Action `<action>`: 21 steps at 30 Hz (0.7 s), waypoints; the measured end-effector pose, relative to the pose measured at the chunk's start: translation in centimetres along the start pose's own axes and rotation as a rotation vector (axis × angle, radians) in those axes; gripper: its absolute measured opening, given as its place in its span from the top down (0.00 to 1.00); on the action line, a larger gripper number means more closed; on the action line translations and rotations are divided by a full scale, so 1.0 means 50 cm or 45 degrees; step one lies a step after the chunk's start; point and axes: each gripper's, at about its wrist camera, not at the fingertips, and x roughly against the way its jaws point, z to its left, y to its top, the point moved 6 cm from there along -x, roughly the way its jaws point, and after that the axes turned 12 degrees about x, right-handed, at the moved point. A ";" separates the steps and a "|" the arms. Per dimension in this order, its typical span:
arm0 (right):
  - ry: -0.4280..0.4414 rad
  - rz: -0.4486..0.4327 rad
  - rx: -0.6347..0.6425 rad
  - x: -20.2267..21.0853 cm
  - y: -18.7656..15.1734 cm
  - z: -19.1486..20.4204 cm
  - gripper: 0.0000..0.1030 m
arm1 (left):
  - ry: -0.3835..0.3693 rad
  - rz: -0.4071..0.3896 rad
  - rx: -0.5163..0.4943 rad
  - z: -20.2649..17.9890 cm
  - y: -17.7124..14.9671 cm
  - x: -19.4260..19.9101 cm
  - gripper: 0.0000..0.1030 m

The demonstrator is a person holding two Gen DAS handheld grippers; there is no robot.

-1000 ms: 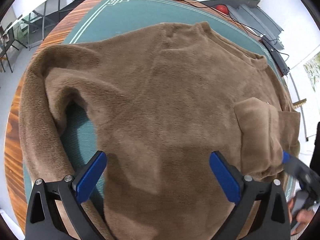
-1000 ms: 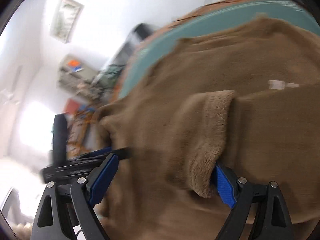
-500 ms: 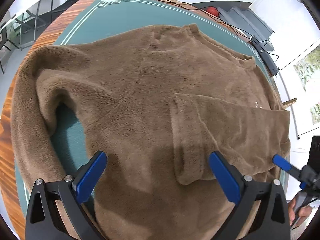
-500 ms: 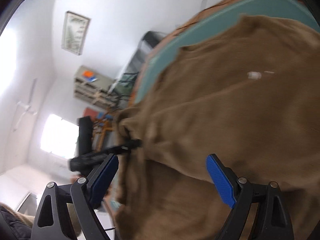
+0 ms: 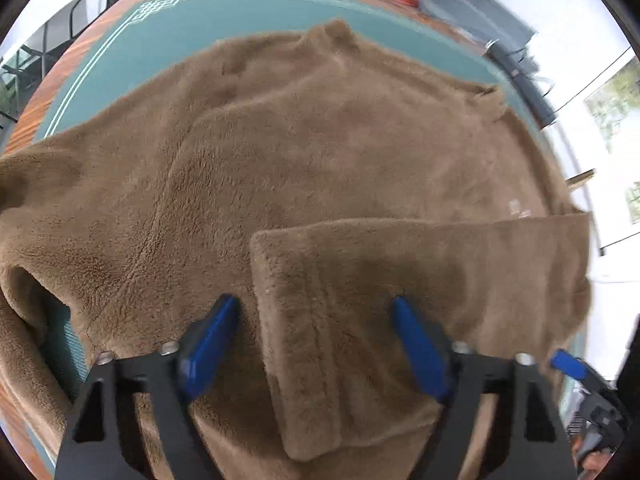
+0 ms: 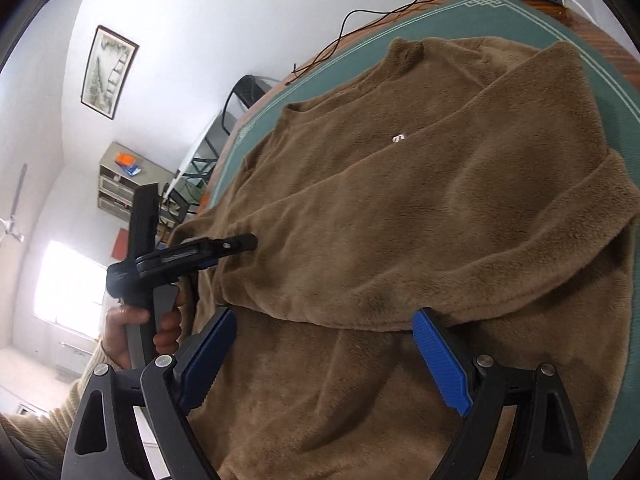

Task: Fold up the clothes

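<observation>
A brown fleece sweater (image 5: 320,140) lies spread on a green mat (image 5: 200,28). One sleeve (image 5: 420,264) is folded across the body, and its cuff (image 5: 304,360) lies between the blue pads of my left gripper (image 5: 312,320), which is open just above the fabric. My right gripper (image 6: 326,344) is open too, at the lower edge of the folded sleeve (image 6: 480,216), with nothing pinched. From the right wrist view the left gripper (image 6: 240,245) touches the sweater's side, held by a hand (image 6: 128,320). The right gripper's blue tip (image 5: 568,362) shows at the sweater's right edge.
The mat covers a wooden table (image 5: 92,36). Black cables (image 6: 380,12) and grey equipment (image 5: 480,12) sit at the far edge. A chair (image 5: 104,0) stands beyond the table, and a shelf unit (image 6: 120,184) stands by the wall.
The right gripper carried the sleeve across the body, let it go and drew back to the sweater's edge. The left gripper moved lower and rightward, over the cuff.
</observation>
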 end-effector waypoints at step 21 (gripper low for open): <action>-0.657 -0.078 0.086 0.116 0.064 -0.127 0.11 | -0.021 -0.344 0.018 -0.085 0.269 0.185 0.71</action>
